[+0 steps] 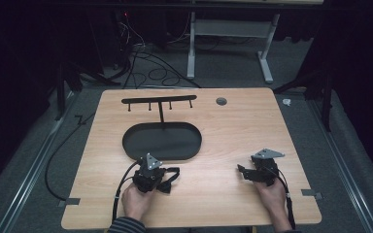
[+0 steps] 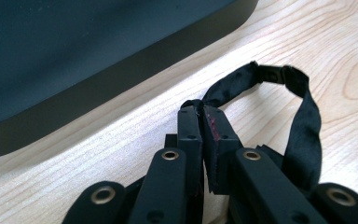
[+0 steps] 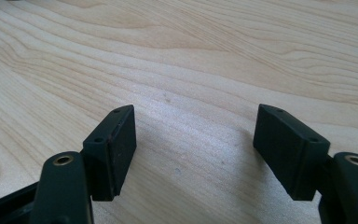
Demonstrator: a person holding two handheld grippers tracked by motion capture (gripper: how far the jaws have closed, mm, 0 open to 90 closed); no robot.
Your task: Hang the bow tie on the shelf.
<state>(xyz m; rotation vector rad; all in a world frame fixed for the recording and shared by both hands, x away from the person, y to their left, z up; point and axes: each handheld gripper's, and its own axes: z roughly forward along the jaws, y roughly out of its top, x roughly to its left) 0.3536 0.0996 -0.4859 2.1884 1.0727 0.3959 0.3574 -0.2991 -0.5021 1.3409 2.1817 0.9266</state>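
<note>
The left gripper is pinching a black fabric strap loop, its slack curling right of the jaws; the dark oval metal tray is lying just ahead-left. The right gripper is hovering wide apart, holding nothing.

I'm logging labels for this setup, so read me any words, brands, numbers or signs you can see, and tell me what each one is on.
None: no readable text in any view.
Black tray: plain, no marking.
Hook rack: plain.
Wooden table: only wood grain.
Left claw, shut on a black strap: no lettering, just faint reddish marks on one pad, not text.
Right claw, open: unmarked.
</note>
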